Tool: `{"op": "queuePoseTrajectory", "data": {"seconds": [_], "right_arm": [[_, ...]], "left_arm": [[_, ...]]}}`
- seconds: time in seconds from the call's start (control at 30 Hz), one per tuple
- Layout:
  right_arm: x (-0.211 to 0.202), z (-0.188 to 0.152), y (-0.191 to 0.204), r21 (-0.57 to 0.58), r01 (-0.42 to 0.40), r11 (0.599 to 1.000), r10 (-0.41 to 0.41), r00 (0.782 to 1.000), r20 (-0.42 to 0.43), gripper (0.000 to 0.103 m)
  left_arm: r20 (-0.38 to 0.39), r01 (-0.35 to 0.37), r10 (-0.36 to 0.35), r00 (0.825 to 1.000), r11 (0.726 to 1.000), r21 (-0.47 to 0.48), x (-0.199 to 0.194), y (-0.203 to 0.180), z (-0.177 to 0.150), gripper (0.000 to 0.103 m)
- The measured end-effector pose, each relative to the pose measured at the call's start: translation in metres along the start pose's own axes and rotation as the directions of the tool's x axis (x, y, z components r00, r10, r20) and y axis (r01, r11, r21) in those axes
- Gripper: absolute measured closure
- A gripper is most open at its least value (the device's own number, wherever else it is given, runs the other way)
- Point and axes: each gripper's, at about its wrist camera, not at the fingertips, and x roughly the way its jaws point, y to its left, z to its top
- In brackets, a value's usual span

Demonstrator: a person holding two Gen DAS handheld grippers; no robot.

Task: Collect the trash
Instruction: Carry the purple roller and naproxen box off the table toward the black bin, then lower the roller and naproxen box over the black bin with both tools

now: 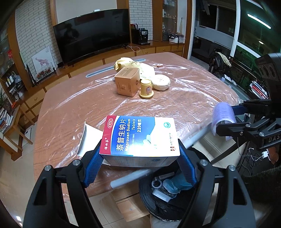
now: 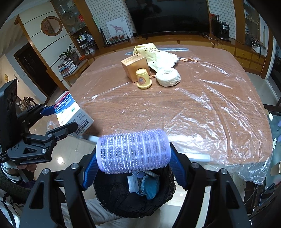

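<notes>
Evidently light and crushable, the box (image 1: 140, 138) is held across its sides by the left gripper (image 1: 140, 157), low centre. The springy roller (image 2: 133, 150) is clamped endwise by the right gripper (image 2: 133, 168), above the bin (image 2: 123, 198).

We are looking from both wrist cameras, close above the trash bin (image 1: 163, 198) (image 2: 123, 198), facing across the table (image 1: 87, 98) (image 2: 193, 98) toward the television (image 1: 93, 33) (image 2: 168, 15).

The medicine box (image 1: 140, 138) read "OTC", "萘普生钠片", "Naproxen Sodium Tablets" and "220毫克"; the right gripper (image 1: 226, 122) bore "DAS"; the brown carton's (image 1: 126, 81) print was too small to read.
</notes>
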Motion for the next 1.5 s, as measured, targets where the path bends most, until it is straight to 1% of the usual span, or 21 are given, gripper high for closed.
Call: {"op": "queuePoseTrajectory", "data": {"seconds": [0.43,0.83,1.17,1.5], "right_arm": [[-0.001,-0.024,0.009,-0.011,-0.032,0.999,0.032,0.998,-0.045,0.033],[0.003,-0.045,0.016,-0.022,-0.024,0.999,0.022,0.996,-0.083,0.033],[0.011,-0.056,0.015,-0.021,-0.023,1.0,0.02,0.993,-0.119,0.033],[0.014,-0.062,0.011,-0.014,-0.017,1.0,0.015,0.991,-0.132,0.032]], "left_arm": [[-0.037,0.047,-0.045,0.998,0.997,0.06,-0.007,-0.025,-0.021,0.025],[-0.078,0.067,-0.059,0.995,0.992,0.108,-0.006,-0.041,-0.038,0.025],[-0.101,0.072,-0.058,0.993,0.987,0.146,-0.003,-0.052,-0.05,0.025],[-0.117,0.107,-0.086,0.989,0.978,0.182,-0.006,-0.065,-0.058,0.025]]}}
